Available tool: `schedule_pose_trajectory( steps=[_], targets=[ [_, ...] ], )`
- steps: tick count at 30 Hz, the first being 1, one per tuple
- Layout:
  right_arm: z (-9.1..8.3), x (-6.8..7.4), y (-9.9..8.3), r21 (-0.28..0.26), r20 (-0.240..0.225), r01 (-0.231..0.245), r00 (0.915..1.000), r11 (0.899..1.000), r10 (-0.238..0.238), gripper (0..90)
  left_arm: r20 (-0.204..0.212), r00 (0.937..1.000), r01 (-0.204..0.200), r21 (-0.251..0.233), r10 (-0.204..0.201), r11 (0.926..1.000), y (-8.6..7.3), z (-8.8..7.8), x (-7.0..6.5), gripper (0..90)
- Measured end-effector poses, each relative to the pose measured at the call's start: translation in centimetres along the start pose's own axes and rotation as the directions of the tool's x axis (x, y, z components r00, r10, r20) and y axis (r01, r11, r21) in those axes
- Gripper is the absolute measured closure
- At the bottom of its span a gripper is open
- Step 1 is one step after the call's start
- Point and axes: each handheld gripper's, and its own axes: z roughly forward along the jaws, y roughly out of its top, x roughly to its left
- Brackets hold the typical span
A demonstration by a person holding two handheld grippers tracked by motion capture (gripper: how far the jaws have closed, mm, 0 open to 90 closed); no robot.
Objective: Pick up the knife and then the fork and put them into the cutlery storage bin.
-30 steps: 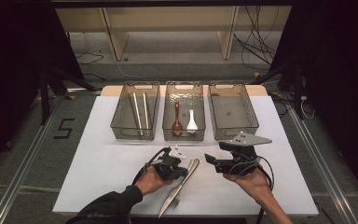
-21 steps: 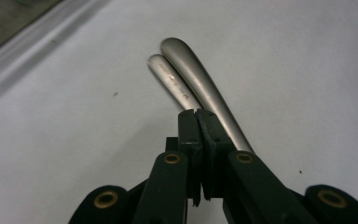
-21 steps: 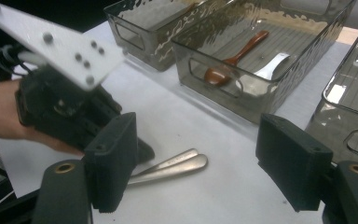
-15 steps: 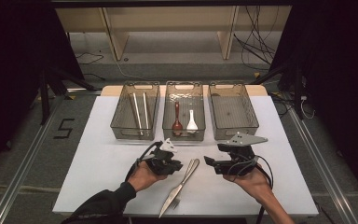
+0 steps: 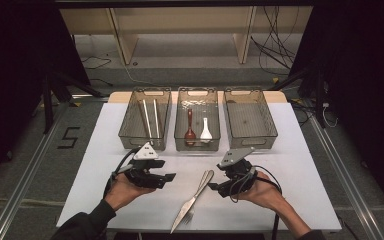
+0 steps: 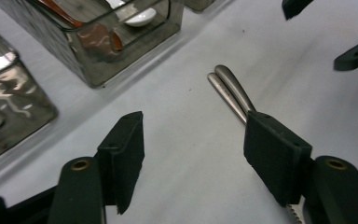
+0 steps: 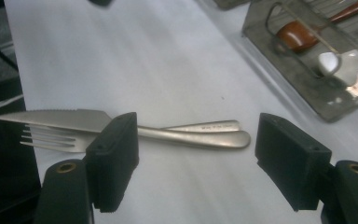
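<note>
Two grippers over the white table, one in each hand, and a knife and fork lie between them, side by side, handles touching at the far end. The left gripper has its jaws apart with nothing between them; they have just been opening. From the left gripper view the two metal handles lie on the table just beyond and beside its right-hand jaw, which hides part of them, and the pads press on nothing.

Over to the right gripper: jaws spread wide as well, pointing toward the cutlery. In the right gripper view the knife and fork run crosswise just ahead of the jaws, the serrated blade and the tines toward its left-hand jaw, the handle ends in the gap between the two pads. Whether the pads touch the metal I cannot tell, though no clamping shows.

Beyond both grippers stand three clear bins: the left bin holds two long pale sticks, the middle bin a brown spoon and a white spoon, and the right bin stands next to it.
</note>
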Motion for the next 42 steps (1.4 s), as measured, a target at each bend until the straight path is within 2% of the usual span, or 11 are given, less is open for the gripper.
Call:
schedule_pose_trajectory(
  steps=[2, 5, 9, 14, 19, 25, 31, 35, 42],
  targets=[
    [0.5, 0.0, 0.1, 0.014, -0.006, 0.014, 0.9999, 1.000, -0.014, 31.3, -0.009, 0.9999, 0.005, -0.017, -0.005, 0.9998, -0.2, -0.6, 0.1, 34.2],
    [1.5, -0.2, 0.5, 0.051, 0.015, 0.002, 0.9999, 0.999, -0.003, 40.3, -0.024, 0.9995, 0.018, -0.036, -0.019, 0.9992, -0.5, -1.2, 0.1, 31.9],
    [2.9, -0.5, 0.9, 0.088, 0.043, -0.031, 0.9987, 0.996, 0.027, 54.8, -0.051, 0.9984, 0.023, -0.064, -0.026, 0.9977, -0.8, -2.2, 0.2, 30.3],
    [5.0, -1.3, 1.3, 0.109, 0.076, -0.066, 0.9954, 0.992, 0.058, 75.9, -0.060, 0.9971, 0.040, -0.129, -0.048, 0.9909, -1.5, -3.3, 0.2, 26.5],
    [6.7, -2.3, 1.5, 0.123, 0.108, -0.105, 0.9900, 0.987, 0.091, 89.7, -0.067, 0.9968, 0.033, -0.154, -0.043, 0.9875, -1.9, -3.8, 0.2, 23.6],
    [8.2, -3.1, 1.7, 0.143, 0.115, -0.126, 0.9873, 0.982, 0.110, 90.0, -0.075, 0.9963, 0.029, -0.177, -0.043, 0.9838, -2.0, -4.1, 0.3, 21.5],
    [9.6, -3.4, 1.6, 0.189, 0.120, -0.127, 0.9871, 0.974, 0.105, 90.0, -0.080, 0.9957, 0.031, -0.187, -0.046, 0.9819, -2.1, -4.1, 0.4, 19.7],
    [9.4, -3.6, 1.6, 0.191, 0.117, -0.127, 0.9876, 0.973, 0.105, 90.0, -0.083, 0.9955, 0.030, -0.183, -0.046, 0.9826, -2.2, -4.1, 0.4, 19.3],
    [8.9, -3.6, 1.4, 0.225, 0.120, -0.143, 0.9857, 0.964, 0.118, 90.0, -0.079, 0.9960, 0.026, -0.179, -0.041, 0.9835, -2.3, -4.1, 0.3, 19.3]
  ],
)
